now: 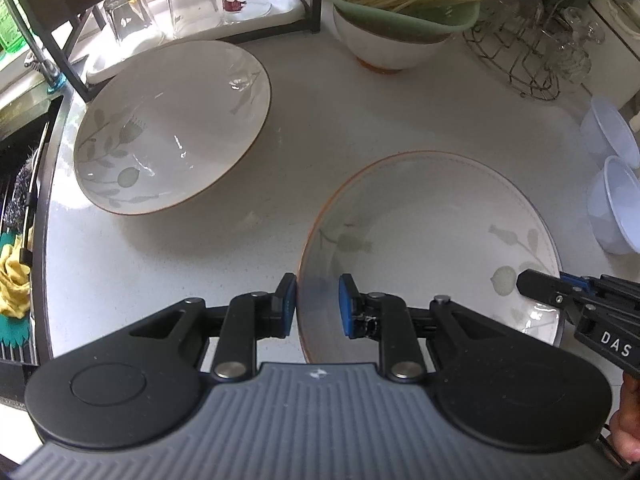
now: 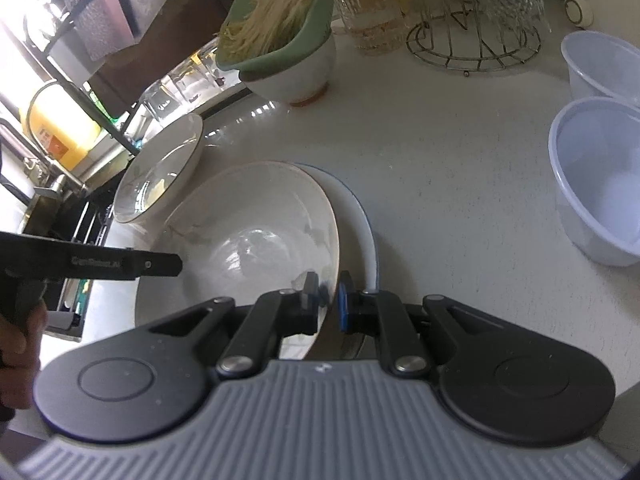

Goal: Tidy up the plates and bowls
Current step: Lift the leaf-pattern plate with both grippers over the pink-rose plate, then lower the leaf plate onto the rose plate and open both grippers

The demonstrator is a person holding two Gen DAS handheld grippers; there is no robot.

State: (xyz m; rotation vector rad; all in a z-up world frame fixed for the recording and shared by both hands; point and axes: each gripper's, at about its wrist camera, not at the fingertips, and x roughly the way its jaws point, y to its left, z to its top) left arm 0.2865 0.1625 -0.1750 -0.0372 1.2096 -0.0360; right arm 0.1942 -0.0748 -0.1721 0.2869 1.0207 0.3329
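Note:
Two white leaf-patterned bowls are on the white counter. The far bowl sits at the left near the sink. The near bowl is tilted, and in the right wrist view a blue-rimmed plate lies under it. My right gripper is shut on the near bowl's right rim; it also shows in the left wrist view. My left gripper is open, with its jaws on either side of the same bowl's left rim; it also shows in the right wrist view.
A white bowl topped by a green bowl of noodles stands at the back. Upturned glasses sit on a tray rack. A wire glass rack and two clear plastic bowls stand at right. The sink lies at left.

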